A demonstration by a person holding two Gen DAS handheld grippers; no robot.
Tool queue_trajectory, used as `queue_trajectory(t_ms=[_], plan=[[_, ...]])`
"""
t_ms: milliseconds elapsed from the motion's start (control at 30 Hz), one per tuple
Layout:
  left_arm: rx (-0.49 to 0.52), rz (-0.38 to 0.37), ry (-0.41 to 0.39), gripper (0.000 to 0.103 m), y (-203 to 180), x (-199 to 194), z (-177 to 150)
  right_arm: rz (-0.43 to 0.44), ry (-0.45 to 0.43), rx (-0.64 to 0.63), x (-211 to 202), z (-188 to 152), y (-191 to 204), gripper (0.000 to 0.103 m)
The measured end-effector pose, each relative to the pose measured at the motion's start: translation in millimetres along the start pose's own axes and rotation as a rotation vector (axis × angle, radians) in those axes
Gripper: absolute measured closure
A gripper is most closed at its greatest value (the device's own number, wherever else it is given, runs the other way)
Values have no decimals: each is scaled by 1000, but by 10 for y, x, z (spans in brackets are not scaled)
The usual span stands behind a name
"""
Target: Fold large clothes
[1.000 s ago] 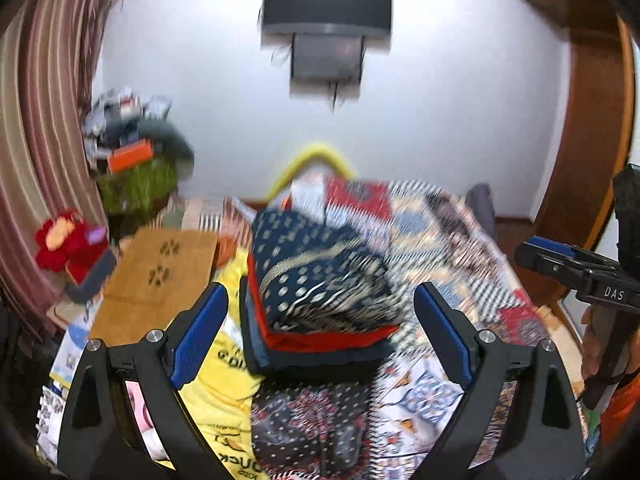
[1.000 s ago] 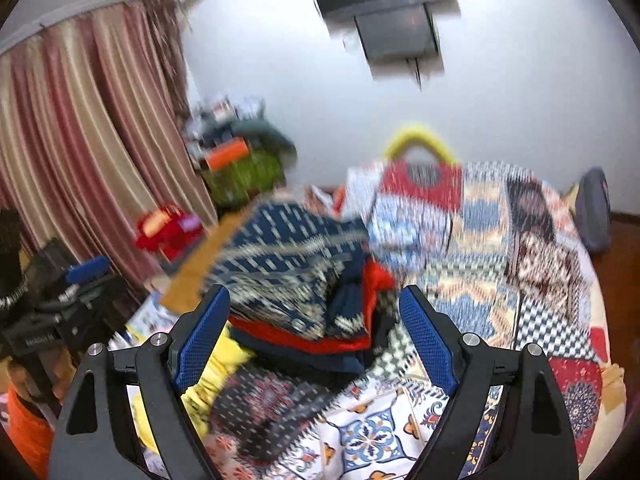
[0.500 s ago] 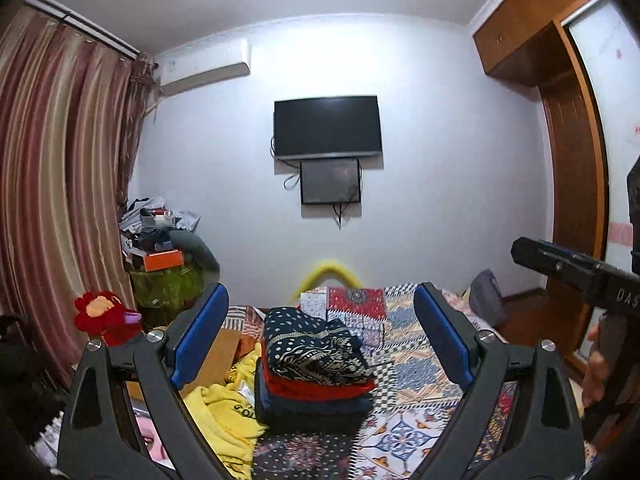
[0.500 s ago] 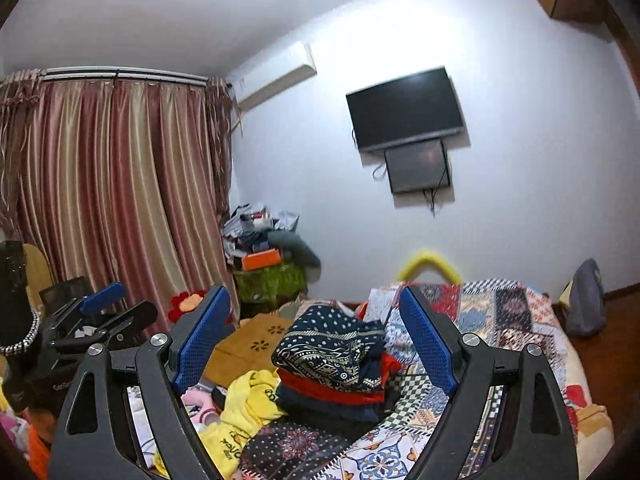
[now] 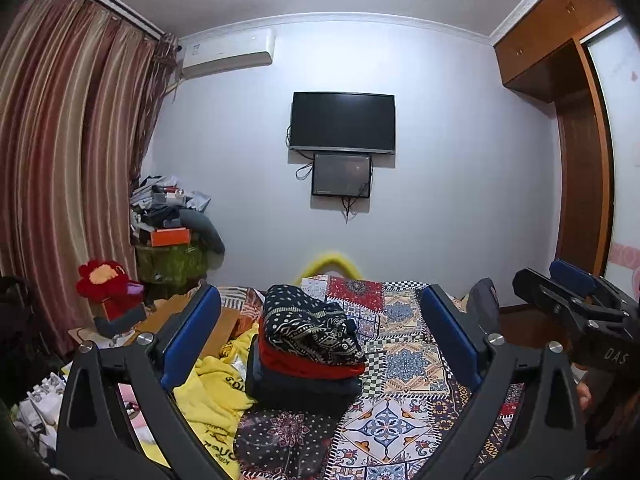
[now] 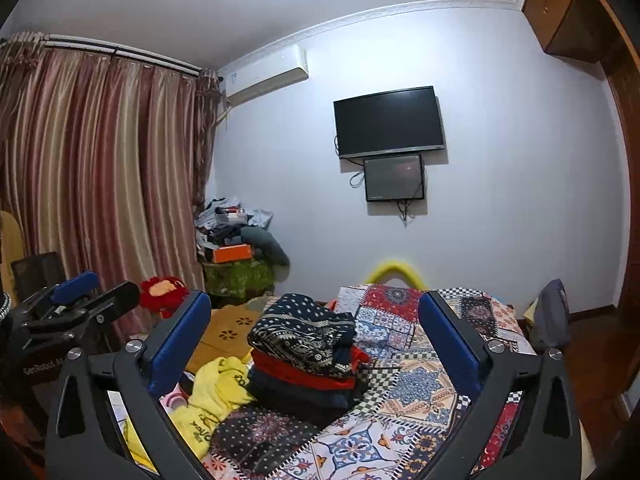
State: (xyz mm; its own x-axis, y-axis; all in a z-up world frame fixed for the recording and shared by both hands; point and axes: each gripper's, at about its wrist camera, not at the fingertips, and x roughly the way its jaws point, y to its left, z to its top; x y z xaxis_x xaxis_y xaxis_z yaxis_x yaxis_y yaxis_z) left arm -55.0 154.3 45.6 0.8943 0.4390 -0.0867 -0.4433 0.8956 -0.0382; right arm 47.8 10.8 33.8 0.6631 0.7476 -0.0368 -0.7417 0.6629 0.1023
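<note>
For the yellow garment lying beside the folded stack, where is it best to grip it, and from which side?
Probably grip the raised bunched fold of the yellow garment nearest the folded stack, coming from above on the curtain side. The cloth is crumpled there, so a ridge stands up to pinch; the rest lies flat, partly hidden behind the gripper fingers.

My left gripper (image 5: 320,336) has two black arms with holes shaped like triangles. Its fingers (image 5: 191,340) wear bright blue pads, and round silver screws shine on top. My right gripper (image 6: 316,336) looks just the same. From the side, white letters show on its black body. I wear something orange.
</note>
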Motion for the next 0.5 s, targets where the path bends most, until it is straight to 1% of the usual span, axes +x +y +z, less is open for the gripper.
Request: queue_trajectory(t_ms=[133,267,500], plan=[[-7,11,9,2,37,25,-39,-5,14,10,22,-12,-40,0],[-11,14,16,2,31,35,-81,-6,21,6,-46,-78,-26,0],[13,27,27,1,-31,84,-141,-9,37,4,-65,-110,-20,0]])
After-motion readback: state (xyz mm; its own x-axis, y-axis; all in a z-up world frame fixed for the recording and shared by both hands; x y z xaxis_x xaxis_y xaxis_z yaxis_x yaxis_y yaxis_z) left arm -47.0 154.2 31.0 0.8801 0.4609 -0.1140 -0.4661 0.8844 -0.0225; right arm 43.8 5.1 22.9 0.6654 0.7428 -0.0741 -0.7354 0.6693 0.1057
